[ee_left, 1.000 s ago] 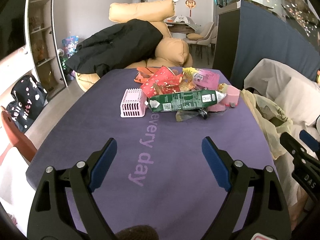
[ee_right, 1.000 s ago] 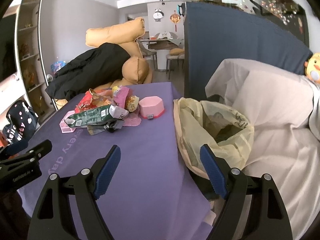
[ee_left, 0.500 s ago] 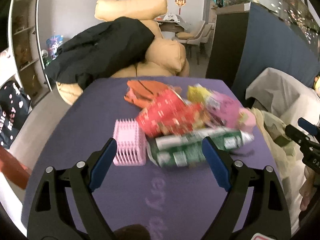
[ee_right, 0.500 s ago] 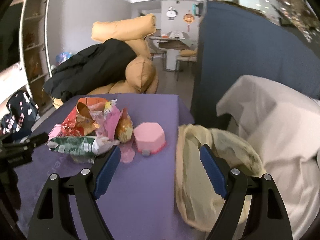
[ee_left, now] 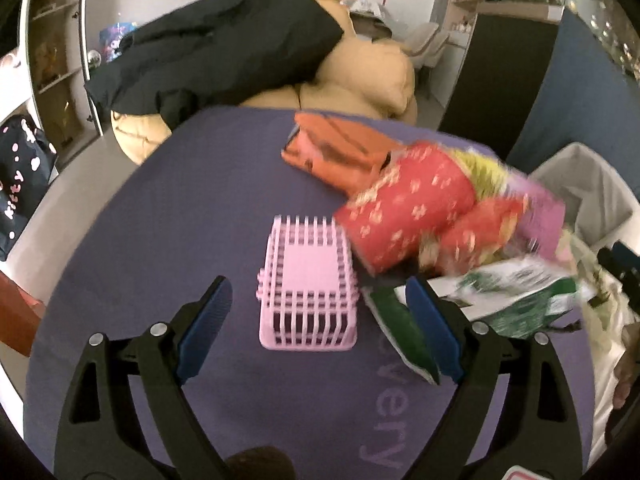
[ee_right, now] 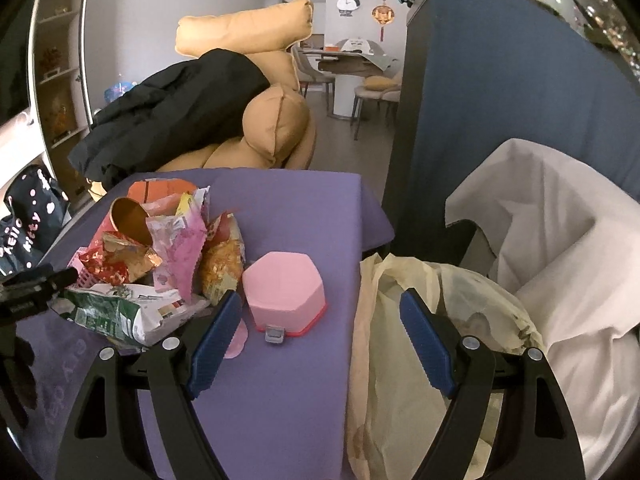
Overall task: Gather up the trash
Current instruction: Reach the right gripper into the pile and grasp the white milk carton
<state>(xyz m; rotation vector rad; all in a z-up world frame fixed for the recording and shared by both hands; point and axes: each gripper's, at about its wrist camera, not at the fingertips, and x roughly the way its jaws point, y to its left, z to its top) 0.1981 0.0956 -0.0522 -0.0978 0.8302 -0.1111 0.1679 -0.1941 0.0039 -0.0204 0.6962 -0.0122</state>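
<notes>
Your left gripper (ee_left: 316,320) hangs spread wide and empty over the purple table (ee_left: 192,184), jaws straddling the upturned pink basket (ee_left: 308,292) — the trash pile (ee_left: 432,208) sits just ahead and to its right, with the green wrapper (ee_left: 516,300) lying long-axis crosswise, its near end beside the right jaw. Your right gripper (ee_right: 320,336) is also wide open, holding nothing, the pink box (ee_right: 284,292) just ahead of it and the yellow bag (ee_right: 400,344) off the table edge beneath its right jaw. Left arm looks nearer the wrappers — a short reach right should do.
</notes>
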